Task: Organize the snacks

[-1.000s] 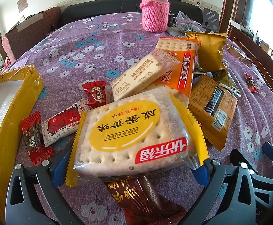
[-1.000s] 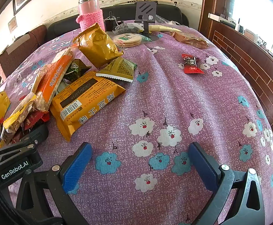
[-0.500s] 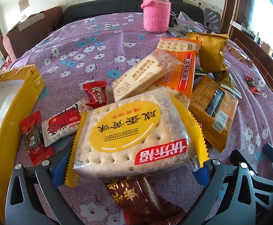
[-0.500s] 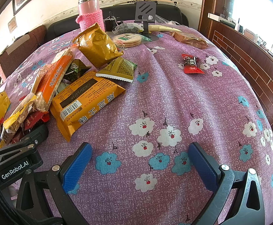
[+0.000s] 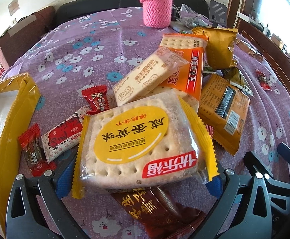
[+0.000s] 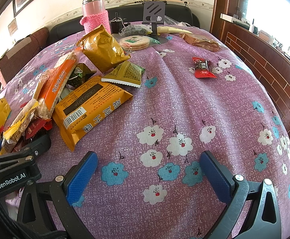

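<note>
My left gripper (image 5: pixel 140 181) is shut on a salted egg yolk biscuit pack (image 5: pixel 143 145) with yellow ends, held flat just above the snack pile. Under it lies a dark brown packet (image 5: pixel 151 207). Behind it sit a cheese cracker pack (image 5: pixel 147 79), an orange cracker pack (image 5: pixel 184 67), an orange-brown pack (image 5: pixel 222 111) and a gold bag (image 5: pixel 220 47). Small red candies (image 5: pixel 96 101) and a red-and-white packet (image 5: pixel 63 137) lie to the left. My right gripper (image 6: pixel 148 177) is open over bare flowered tablecloth. A lone red candy (image 6: pixel 202 67) lies far ahead of it.
An open yellow box (image 5: pixel 15 123) with a white inside stands at the left edge. A pink flask (image 5: pixel 158 10) in a knitted sleeve, a phone stand (image 6: pixel 154 18) and round crackers (image 6: pixel 135 41) sit at the back. A wooden wall runs along the right.
The left gripper has shifted slightly with the biscuit pack still held, so the scene behind it slid a little. The right gripper has not moved.
</note>
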Tool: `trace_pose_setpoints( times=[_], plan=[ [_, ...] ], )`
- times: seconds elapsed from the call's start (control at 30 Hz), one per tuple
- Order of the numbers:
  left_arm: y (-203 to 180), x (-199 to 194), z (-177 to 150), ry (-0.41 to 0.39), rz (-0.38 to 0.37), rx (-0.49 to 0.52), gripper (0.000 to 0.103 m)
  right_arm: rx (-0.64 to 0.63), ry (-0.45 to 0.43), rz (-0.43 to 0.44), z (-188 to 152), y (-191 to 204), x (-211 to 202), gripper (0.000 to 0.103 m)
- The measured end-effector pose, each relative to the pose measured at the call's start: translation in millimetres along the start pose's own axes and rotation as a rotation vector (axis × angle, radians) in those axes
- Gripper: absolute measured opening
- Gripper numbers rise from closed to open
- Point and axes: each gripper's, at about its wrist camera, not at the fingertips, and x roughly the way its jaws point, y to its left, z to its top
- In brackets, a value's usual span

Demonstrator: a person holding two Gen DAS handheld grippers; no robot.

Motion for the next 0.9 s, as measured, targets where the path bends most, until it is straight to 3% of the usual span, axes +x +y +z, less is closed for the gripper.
trace_pose_setpoints(
  times=[0.27,0.4,0.57,0.67,0.9],
  plan=[
    [2.9,-6.3,-8.0,0.002,-0.024,0.026,0.103,0.0,0.0,0.002,0.6,-1.1,-0.3,0.103],
    [13.3,-24.2,-15.6,-0.004,-0.08,0.027,0.084,0.0,0.0,0.002,0.1,-0.4,-0.8,0.103],
    [35.7,-74.1,-23.5,-0.113,-0.149,0.03,0.083,0.0,0.0,0.002,0.3,-0.3,-0.6,0.103],
    [54.8,-89.6,-29.4,-0.081,-0.182,0.007,0.083,0.0,0.0,0.002,0.4,-0.4,-0.6,0.103],
    [86.5,-126.1,-50.2,-0.198,-0.152,-0.034,0.083,-0.002,0.002,0.001,-0.1,0.4,0.1,0.103]
  ],
)
